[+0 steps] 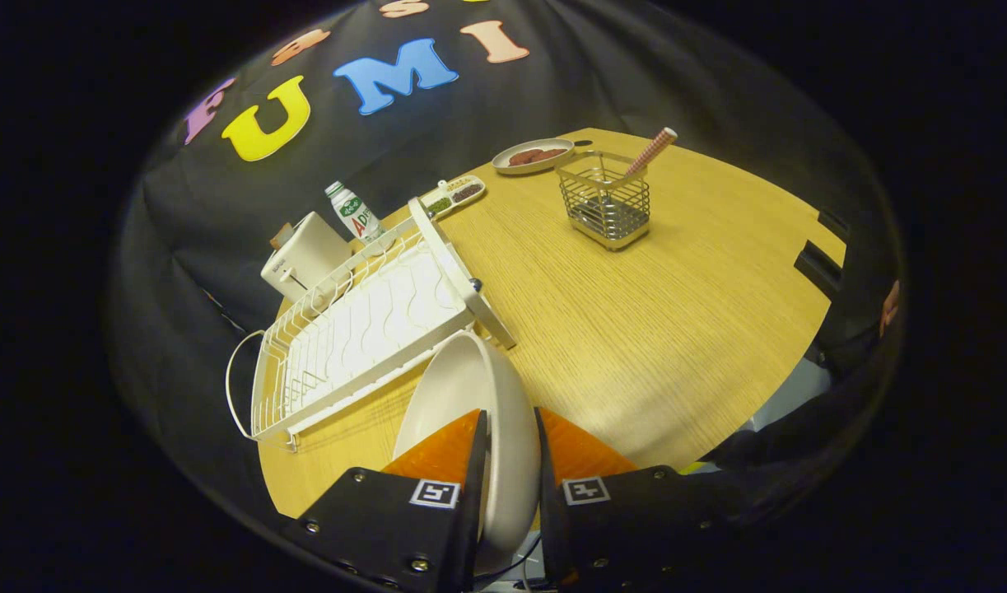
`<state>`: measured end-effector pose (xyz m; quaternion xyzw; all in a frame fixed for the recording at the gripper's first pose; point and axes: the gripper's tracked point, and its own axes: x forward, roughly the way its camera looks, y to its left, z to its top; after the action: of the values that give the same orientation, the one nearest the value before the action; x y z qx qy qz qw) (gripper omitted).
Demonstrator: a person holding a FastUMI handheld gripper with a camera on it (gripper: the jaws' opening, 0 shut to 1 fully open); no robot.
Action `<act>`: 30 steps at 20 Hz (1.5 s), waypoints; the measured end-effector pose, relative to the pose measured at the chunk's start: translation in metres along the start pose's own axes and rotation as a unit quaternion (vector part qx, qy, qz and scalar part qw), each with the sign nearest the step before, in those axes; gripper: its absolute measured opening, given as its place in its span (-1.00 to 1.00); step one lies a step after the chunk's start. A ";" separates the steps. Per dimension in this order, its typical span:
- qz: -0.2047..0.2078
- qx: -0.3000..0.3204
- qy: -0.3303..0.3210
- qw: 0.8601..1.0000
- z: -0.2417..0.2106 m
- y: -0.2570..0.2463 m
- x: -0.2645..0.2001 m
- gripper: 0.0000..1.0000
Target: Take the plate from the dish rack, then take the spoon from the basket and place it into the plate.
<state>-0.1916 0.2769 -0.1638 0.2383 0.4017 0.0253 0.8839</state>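
Tongs (511,449): we are clamping the white plate's (470,387) rim between both fingers.
Advice: we are lowering it flat onto bare table (635,329).

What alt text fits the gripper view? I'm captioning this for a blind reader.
The gripper holds a white plate on edge between its two orange fingers, just in front of a white dish rack on a wooden table. Beyond them a wire basket holds a spoon.
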 end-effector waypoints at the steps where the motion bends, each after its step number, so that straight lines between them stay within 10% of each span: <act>1: -0.004 0.001 0.001 1.000 0.001 -0.002 0.001 -0.35; 17: -0.115 -0.079 -0.163 0.977 0.171 -0.054 -0.022 -0.32; 30: -0.138 0.057 -0.191 0.970 0.231 -0.131 0.025 -0.19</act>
<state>-0.0277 0.0742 -0.1087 0.2309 0.2555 -0.1658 0.9241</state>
